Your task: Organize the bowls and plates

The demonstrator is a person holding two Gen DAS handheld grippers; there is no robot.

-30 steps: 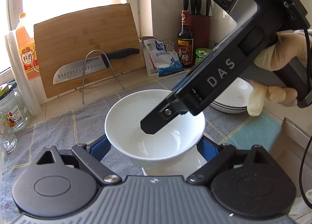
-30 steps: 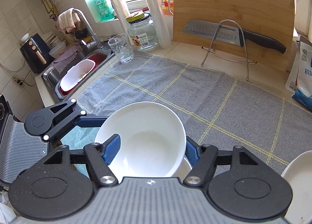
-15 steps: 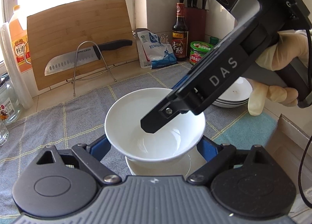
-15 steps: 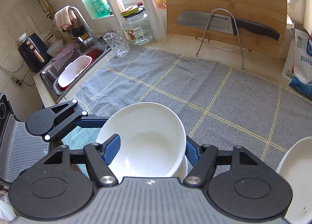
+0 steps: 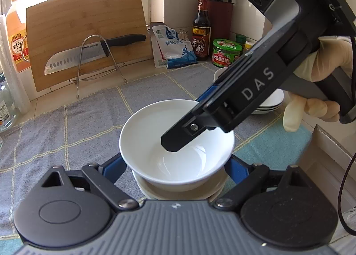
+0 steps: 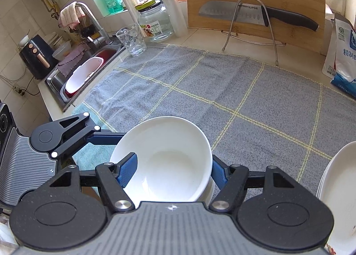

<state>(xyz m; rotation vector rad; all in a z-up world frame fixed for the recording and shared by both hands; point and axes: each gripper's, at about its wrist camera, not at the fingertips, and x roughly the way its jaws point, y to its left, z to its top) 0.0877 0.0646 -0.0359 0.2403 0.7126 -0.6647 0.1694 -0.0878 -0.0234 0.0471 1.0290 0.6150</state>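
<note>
A white bowl (image 5: 178, 143) sits low over a second white bowl (image 5: 178, 190), which shows under it. The blue pads of my left gripper (image 5: 175, 161) press on its two sides, so it is shut on the bowl. My right gripper (image 6: 172, 170) is shut on the bowl's wall (image 6: 162, 155), one finger (image 6: 126, 170) inside and one outside. In the left wrist view a gloved hand (image 5: 322, 59) holds the right gripper, whose inner finger (image 5: 175, 141) reaches into the bowl. A stack of white plates (image 5: 269, 103) stands to the right.
A grey checked towel (image 6: 200, 90) covers the counter, with a teal cloth (image 5: 273, 143) at its near edge. At the back are a cutting board (image 5: 89, 32), a knife on a wire rack (image 6: 255, 12), bottles and jars. A sink (image 6: 84, 70), glass and jar lie far left.
Both views have tilted a little, so the counter things sit lower in the pictures. The bowl keeps its place in both grips, and more of the lower bowl shows under it.
</note>
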